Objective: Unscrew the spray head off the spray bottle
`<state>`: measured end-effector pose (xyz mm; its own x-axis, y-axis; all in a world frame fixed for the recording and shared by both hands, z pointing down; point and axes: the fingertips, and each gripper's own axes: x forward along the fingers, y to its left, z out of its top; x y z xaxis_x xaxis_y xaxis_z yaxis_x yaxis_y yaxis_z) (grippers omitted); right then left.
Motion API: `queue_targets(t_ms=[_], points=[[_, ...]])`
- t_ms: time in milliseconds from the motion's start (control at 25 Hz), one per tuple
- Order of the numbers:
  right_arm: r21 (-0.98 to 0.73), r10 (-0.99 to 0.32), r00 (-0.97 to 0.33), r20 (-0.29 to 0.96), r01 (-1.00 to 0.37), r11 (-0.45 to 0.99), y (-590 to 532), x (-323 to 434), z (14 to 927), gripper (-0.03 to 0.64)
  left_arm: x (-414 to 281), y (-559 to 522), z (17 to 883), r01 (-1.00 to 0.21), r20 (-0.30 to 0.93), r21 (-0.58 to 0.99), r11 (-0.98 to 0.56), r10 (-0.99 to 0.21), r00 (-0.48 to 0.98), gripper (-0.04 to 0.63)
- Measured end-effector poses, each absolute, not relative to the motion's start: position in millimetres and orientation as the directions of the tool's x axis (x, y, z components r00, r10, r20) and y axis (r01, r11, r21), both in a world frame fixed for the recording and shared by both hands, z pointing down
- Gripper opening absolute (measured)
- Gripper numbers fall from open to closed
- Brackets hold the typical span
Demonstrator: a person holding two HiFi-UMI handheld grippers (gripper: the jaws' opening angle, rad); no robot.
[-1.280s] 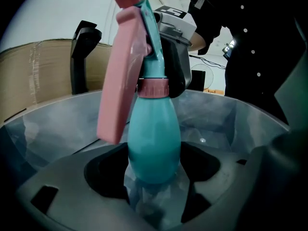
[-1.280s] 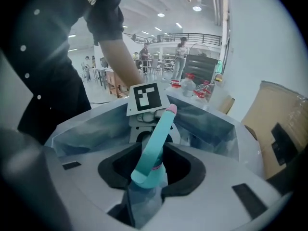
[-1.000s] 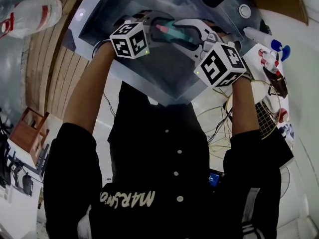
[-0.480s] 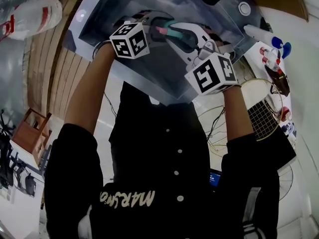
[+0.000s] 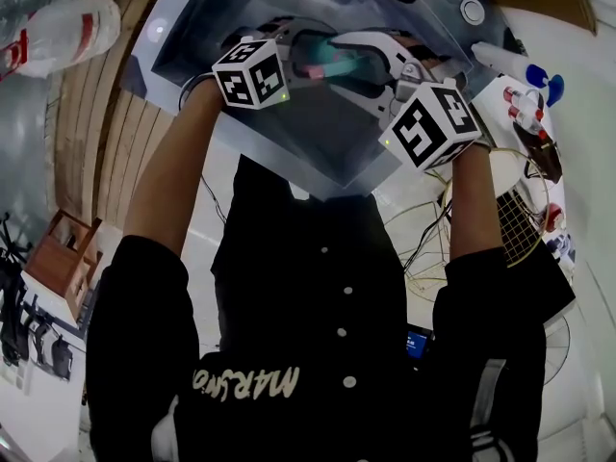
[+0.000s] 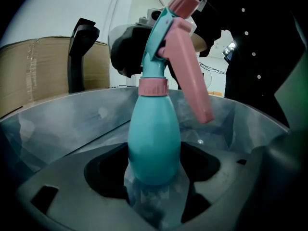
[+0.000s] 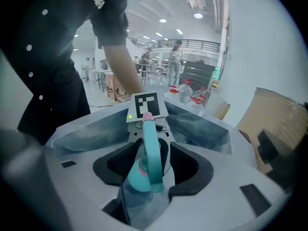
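A teal spray bottle [image 6: 153, 143] with a pink collar [image 6: 153, 87] and a pink trigger [image 6: 190, 76] is held up between both grippers. My left gripper [image 6: 154, 182] is shut on the bottle's lower body. In the head view the bottle [image 5: 332, 65] lies between the left gripper [image 5: 298, 54] and the right gripper [image 5: 361, 58]. My right gripper [image 7: 149, 177] stands around the teal spray head [image 7: 152, 153]. Its jaws have just been opening, and there are gaps between the pads and the head.
The grey table [image 5: 289, 152] lies below the hands. Clear plastic bottles [image 5: 67, 27] sit at the far left. At the right are a white spray bottle with a blue head [image 5: 525, 75] and a racket [image 5: 515, 219]. A cardboard box [image 6: 33, 71] stands behind.
The right gripper has rolled back and shifted right, away from the person's body, since half a second ago. The left gripper and the bottle have kept still.
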<state>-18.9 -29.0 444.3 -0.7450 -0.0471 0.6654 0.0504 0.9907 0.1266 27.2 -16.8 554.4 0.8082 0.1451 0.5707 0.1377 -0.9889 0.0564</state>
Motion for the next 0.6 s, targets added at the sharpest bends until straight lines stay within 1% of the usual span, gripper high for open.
queue_targets(t_ms=[120,200,280,360,440,520,600], points=[[0.044,-0.146,-0.763,0.630,-0.153,0.987,-28.4,-3.0,427.7,0.272,27.0,-16.1,554.7,0.126,0.577,0.057,-0.990,0.135,0.805,0.354],[-0.008,-0.252,-0.762,0.597,-0.319,0.948,-27.8,5.8,413.2,0.285,28.1,-15.7,555.0,0.110,0.581,0.058,-0.992,0.123,0.805,0.354],[-0.086,-0.393,-0.759,0.520,-0.504,0.859,-29.2,6.1,397.8,0.311,28.5,-15.9,555.2,0.087,0.582,0.058,-0.995,0.104,0.806,0.354],[-0.219,-0.513,-0.721,0.465,-0.656,0.723,-27.7,4.0,389.5,0.318,28.9,-16.3,555.1,0.063,0.581,0.056,-0.996,0.084,0.809,0.354],[-0.292,-0.582,-0.645,0.496,-0.755,0.587,-23.3,7.3,393.7,0.335,30.1,-16.5,555.1,0.048,0.580,0.055,-0.997,0.071,0.812,0.354],[-0.291,-0.636,-0.548,0.543,-0.833,0.470,-23.1,11.6,401.5,0.380,30.3,-16.4,555.9,0.041,0.578,0.053,-0.998,0.065,0.813,0.354],[-0.275,-0.662,-0.482,0.573,-0.875,0.399,-24.4,10.2,408.6,0.392,29.8,-16.1,556.8,0.039,0.578,0.052,-0.998,0.062,0.814,0.354]])
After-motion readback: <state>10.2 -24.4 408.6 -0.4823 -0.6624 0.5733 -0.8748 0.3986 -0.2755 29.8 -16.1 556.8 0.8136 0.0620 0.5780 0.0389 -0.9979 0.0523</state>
